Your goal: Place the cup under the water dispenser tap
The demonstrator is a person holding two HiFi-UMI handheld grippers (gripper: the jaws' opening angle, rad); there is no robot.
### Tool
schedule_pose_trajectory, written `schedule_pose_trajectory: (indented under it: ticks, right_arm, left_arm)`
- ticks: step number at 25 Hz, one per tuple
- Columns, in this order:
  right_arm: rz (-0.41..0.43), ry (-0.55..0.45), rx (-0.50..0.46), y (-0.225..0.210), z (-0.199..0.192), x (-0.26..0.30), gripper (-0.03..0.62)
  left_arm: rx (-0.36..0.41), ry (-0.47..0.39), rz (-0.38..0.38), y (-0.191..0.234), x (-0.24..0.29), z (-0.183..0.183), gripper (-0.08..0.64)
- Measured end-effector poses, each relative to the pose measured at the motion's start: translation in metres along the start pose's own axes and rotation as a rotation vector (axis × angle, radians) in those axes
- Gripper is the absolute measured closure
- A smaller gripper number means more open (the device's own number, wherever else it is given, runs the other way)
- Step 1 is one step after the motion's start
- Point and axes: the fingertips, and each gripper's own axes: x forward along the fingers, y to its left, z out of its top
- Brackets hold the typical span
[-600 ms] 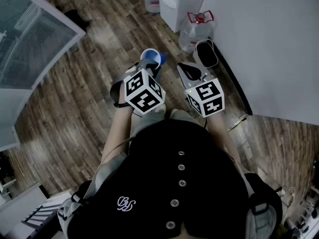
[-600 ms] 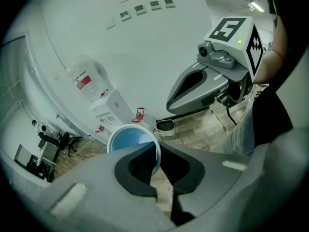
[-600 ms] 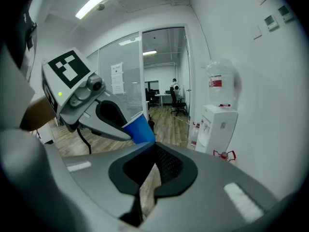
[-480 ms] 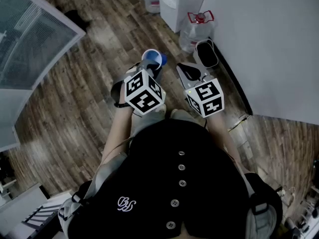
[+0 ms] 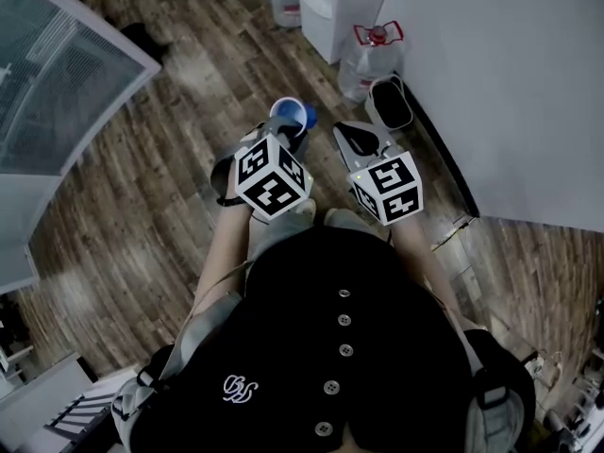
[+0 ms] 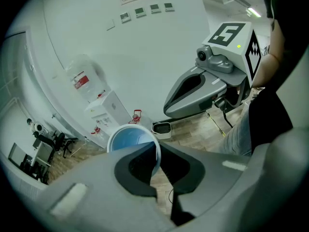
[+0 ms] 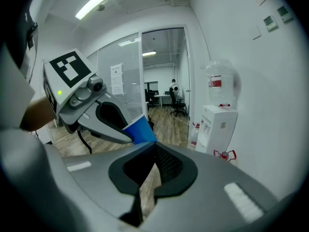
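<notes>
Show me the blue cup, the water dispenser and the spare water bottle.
blue cup (image 6: 127,139): left gripper view, inner wall.
water dispenser (image 7: 218,129): right gripper view, white front.
spare water bottle (image 5: 363,69): head view, clear side.

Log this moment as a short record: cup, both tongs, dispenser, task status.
cup: blue, mouth open, held above the wooden floor
left tongs: shut on the cup's wall
right tongs: shut, nothing between them
water dispenser: white, against the wall ahead, bottle on top
near it: water jug and black tray on the floor
status: cup not yet under the tap
</notes>
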Motion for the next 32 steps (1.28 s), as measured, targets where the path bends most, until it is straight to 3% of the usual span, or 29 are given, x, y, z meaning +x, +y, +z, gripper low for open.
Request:
schedule_pose_trajectory:
  ticks: [13,25,32]
  right_arm:
    - [-0.047,0.002,0.071,-0.009,-0.002,0.008,0.592]
    - [-0.118,-0.029,0.1,-0.007,0.025,0.063,0.592]
    - [-0.099,-0.013,0.107,-0.01,0.03,0.091,0.592]
  left_arm:
    - [0.003,0.007,-0.042,0.003,0.005,-0.011,0.545]
    - [0.058,0.008,-0.089,0.053,0.007,-0.047,0.545]
    - [0.024,-0.005,-0.115,0.073,0.02,-0.054,0.545]
